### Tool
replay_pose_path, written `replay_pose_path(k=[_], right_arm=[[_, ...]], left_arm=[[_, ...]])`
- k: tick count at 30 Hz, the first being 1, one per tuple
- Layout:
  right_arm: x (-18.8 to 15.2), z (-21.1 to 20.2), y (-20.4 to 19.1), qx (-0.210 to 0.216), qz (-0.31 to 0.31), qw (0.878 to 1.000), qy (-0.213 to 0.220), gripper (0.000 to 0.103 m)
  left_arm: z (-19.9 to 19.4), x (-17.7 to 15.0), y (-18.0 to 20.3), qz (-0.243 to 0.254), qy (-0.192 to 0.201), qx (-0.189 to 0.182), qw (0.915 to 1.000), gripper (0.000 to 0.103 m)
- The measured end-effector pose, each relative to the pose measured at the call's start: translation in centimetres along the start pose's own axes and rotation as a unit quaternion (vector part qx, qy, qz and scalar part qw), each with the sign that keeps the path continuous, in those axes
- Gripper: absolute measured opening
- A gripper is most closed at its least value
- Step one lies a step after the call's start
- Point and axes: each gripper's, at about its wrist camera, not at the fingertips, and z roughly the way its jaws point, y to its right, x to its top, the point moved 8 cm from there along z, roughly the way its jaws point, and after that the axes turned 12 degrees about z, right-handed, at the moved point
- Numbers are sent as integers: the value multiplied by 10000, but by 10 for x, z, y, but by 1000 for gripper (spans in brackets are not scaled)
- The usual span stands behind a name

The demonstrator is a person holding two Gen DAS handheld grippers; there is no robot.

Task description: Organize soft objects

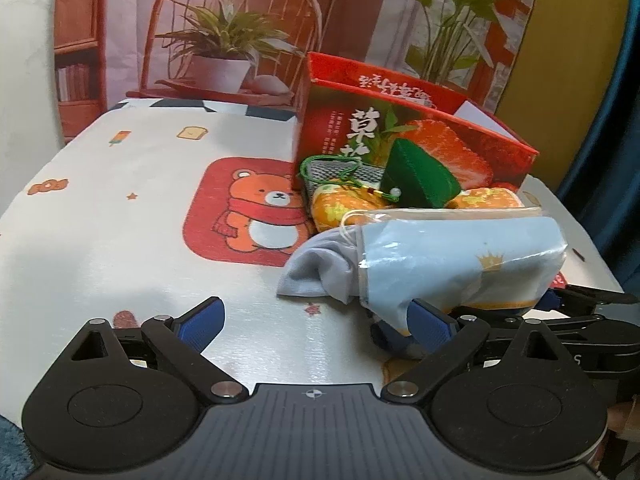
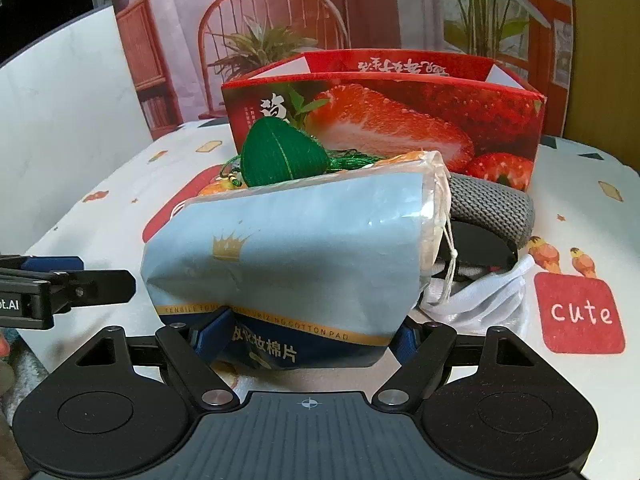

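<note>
A light blue cotton pad bag point(image 2: 292, 256) lies on the table, and my right gripper point(image 2: 310, 330) is shut on its lower end. It also shows in the left wrist view point(image 1: 464, 260). My left gripper point(image 1: 316, 324) is open and empty just left of the bag. A green woven zongzi ornament point(image 1: 420, 176) with a cord rests on an orange plush point(image 1: 344, 208); the ornament also shows in the right wrist view point(image 2: 280, 152). A grey-blue cloth point(image 1: 316, 268) lies under the bag. A red strawberry box point(image 2: 384, 116) stands open behind.
A grey knitted item point(image 2: 492, 204) and a white cloth point(image 2: 480, 300) lie right of the bag. The tablecloth point(image 1: 120, 220) has a bear print. The left gripper's body point(image 2: 52, 284) shows at the left of the right wrist view. A printed backdrop stands behind the table.
</note>
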Motion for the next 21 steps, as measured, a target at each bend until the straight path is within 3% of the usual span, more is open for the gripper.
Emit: replay_pose_path(k=[16,21], right_arm=[[-5,-4,11,189,280,9994,63,64],[-5,-6,7,230,204,9995,79,61]], left_arm=[[7,-3,20,165,40,-494,9986,91],[23,1,27,313,45,-624,9975,74]])
